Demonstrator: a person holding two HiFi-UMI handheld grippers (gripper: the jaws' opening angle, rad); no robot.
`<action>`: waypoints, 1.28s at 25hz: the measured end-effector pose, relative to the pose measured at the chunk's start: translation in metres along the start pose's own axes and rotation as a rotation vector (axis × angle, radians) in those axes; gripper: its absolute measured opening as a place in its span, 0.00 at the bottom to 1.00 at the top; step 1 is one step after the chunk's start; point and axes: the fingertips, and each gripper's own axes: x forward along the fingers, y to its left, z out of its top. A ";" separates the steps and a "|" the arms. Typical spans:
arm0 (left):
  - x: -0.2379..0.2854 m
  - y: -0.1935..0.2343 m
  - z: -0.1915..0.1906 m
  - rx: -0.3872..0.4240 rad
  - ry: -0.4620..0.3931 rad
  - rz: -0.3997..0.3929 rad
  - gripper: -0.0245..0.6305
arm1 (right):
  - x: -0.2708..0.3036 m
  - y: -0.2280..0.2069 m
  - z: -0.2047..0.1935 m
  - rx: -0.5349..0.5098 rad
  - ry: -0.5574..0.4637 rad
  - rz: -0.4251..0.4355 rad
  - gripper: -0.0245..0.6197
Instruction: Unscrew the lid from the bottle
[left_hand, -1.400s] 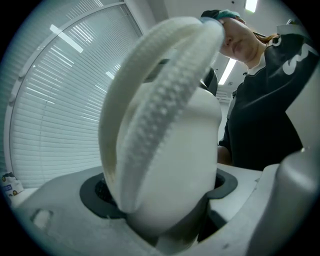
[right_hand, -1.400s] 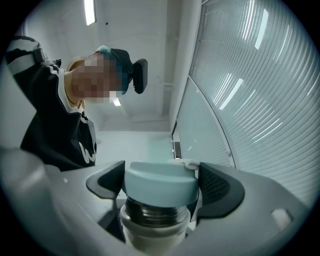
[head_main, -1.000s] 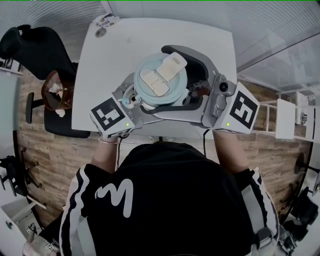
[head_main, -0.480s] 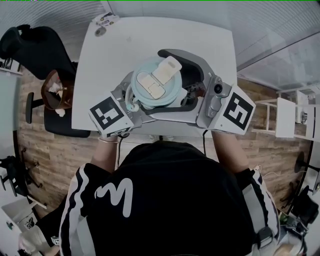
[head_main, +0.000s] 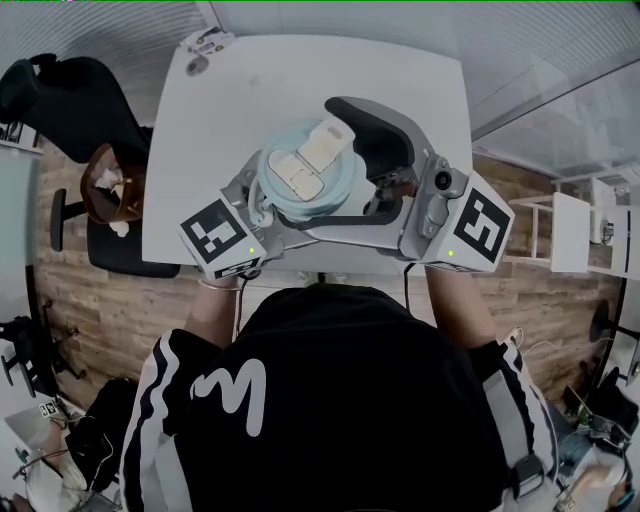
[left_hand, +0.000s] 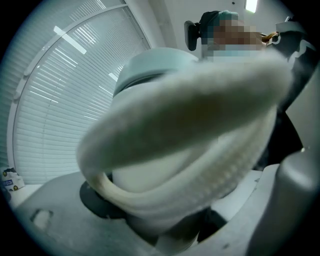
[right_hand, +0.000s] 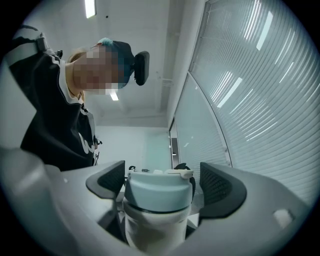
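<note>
A white bottle (right_hand: 155, 232) with a pale blue flip-top lid (head_main: 305, 170) is held up above the white table (head_main: 400, 70). My left gripper (head_main: 262, 205) is shut on the bottle's body below the lid; in the left gripper view the body (left_hand: 145, 175) fills the frame behind a white carry strap (left_hand: 200, 100). My right gripper (head_main: 345, 175) is open, its black pads (right_hand: 222, 187) standing either side of the lid (right_hand: 157, 192) with a gap on each side.
Small objects (head_main: 205, 45) lie at the table's far left corner. A black office chair (head_main: 60, 100) with a brown item (head_main: 110, 180) stands to the left, and a white shelf unit (head_main: 575, 235) to the right. The floor is wood.
The bottle and both grippers have drifted slightly left and away from me. The lid's flip cap points the same way as before.
</note>
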 end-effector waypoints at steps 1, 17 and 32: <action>-0.001 0.001 0.000 0.000 -0.004 0.007 0.74 | -0.001 -0.001 0.001 -0.001 -0.002 -0.005 0.75; -0.030 0.013 -0.009 -0.001 -0.027 0.095 0.74 | -0.048 -0.014 -0.022 -0.056 0.074 -0.135 0.68; -0.031 0.015 -0.005 0.021 -0.016 0.138 0.74 | -0.065 -0.030 -0.050 -0.058 0.128 -0.259 0.27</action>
